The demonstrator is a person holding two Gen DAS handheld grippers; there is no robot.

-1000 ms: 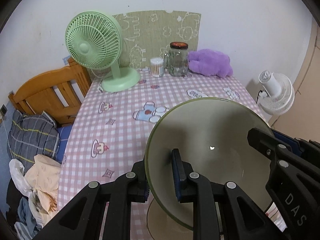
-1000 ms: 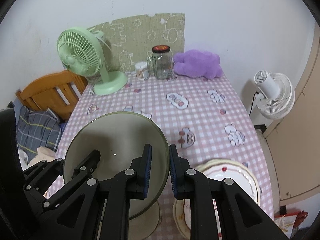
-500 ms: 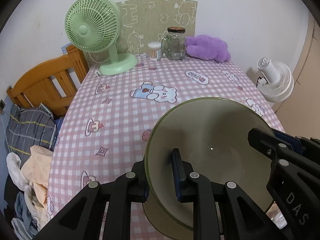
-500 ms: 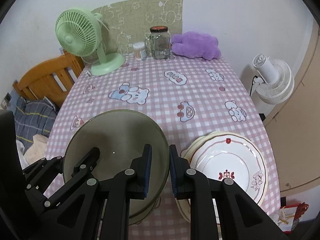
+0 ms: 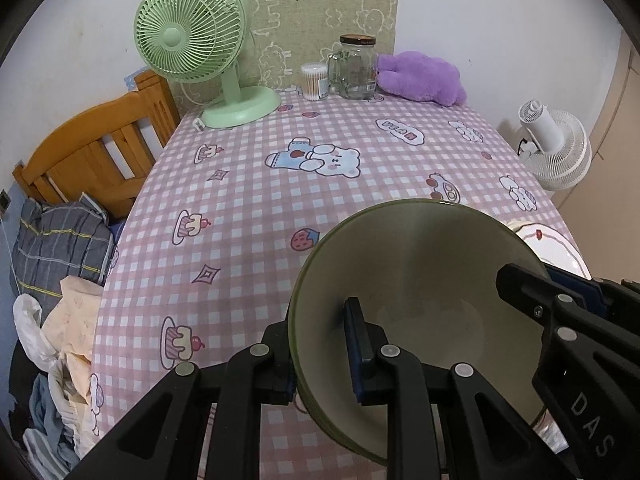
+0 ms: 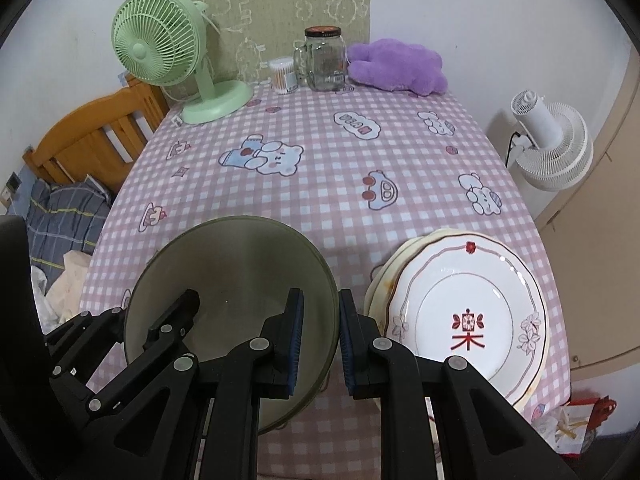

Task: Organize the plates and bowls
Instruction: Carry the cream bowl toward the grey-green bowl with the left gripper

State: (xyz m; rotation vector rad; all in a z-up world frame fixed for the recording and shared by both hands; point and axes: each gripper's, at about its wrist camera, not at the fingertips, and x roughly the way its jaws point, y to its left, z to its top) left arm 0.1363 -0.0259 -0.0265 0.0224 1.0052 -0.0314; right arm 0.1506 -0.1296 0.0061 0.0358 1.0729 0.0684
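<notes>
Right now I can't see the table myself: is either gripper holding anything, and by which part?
Both hold one olive-green bowl by its rim: the left gripper on the near-left edge, the right gripper on the opposite edge.

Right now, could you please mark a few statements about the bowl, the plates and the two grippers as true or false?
1. Both grippers hold the olive-green bowl by its rim. True: the left gripper and the right gripper are each shut on opposite sides of the rim.
2. The stack of plates lies to the left of the bowl in the right wrist view. False: it lies to the right.
3. The top plate is plain white. False: it bears a red motif and a floral border.
4. The green desk fan stands at the far end of the table. True.
5. The glass jar lies on its side. False: it stands upright.
</notes>
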